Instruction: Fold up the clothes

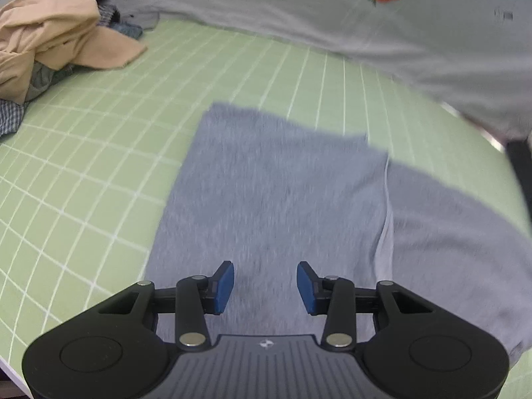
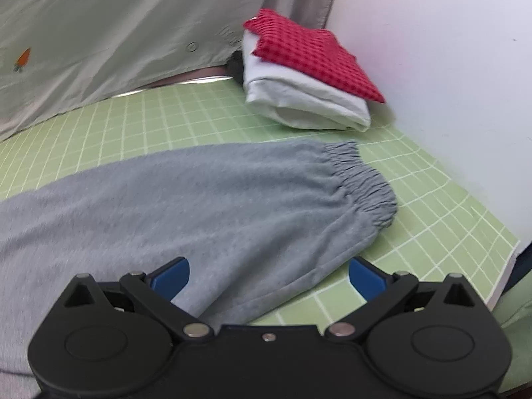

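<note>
Grey trousers spread flat on the green gridded surface, directly ahead of and beneath both tools. Left tool partly open above the folded leg ends, gripping nothing. Right tool wide open, empty, near the elastic waistband.

Likely trouble: pinching just 1 layer, leaving the lower layer behind and skewing the fold; uneven lifting, dragging the cloth crooked.

Beyond the right tool, a folded stack with red check on top. Ahead-left of the left tool, an unfolded heap. Pale carrot-print cloth across the far edge.
</note>
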### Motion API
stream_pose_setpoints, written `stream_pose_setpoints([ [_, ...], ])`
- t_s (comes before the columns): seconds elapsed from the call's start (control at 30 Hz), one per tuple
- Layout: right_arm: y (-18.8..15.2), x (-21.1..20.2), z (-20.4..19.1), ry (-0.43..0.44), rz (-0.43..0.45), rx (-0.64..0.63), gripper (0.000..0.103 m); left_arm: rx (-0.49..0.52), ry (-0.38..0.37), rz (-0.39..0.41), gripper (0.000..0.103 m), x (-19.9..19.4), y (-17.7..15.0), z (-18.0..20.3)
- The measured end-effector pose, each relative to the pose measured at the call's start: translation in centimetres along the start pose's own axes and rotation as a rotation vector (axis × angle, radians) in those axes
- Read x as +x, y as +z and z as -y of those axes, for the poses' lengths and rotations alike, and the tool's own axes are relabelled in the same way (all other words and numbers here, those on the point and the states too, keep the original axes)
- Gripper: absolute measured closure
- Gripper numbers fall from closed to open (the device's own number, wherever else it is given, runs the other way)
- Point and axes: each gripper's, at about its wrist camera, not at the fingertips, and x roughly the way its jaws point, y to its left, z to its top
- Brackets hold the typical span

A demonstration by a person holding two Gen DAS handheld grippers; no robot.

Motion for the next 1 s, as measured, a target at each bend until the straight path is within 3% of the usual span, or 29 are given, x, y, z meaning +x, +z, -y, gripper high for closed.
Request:
stream_pose_setpoints([
  [0.07, -0.4, -0.2, -0.5, 0.010, 0.000, -0.020, 0.000, 0.033, -0.013, -0.044, 0.058, 0.9, -0.7, 1.2],
  [0.23, -0.6, 0.1, -0.1, 0.037, -0.032, 0.019, 0.000, 0.144, -0.022, -0.099, 0.028, 1.3, -2.7, 3.9],
  [0.4, -0.5, 1.4, 2.7, 0.012, -0.043, 0.089, 0.000, 0.102, -0.008, -0.113, 0.012, 2.0, -2.6, 4.4],
  [0.7, 1.6, 6.9, 10.1, 0.022, -0.081, 0.300, 0.000, 0.073, 0.119, -0.147, 0.000, 3.6, -2.1, 6.8],
  [1.0, 4.7, 13.0, 14.5, 0.074, -0.096, 0.386, 0.000, 0.007, 0.174, -0.186, 0.000, 4.3, -1.3, 7.5],
])
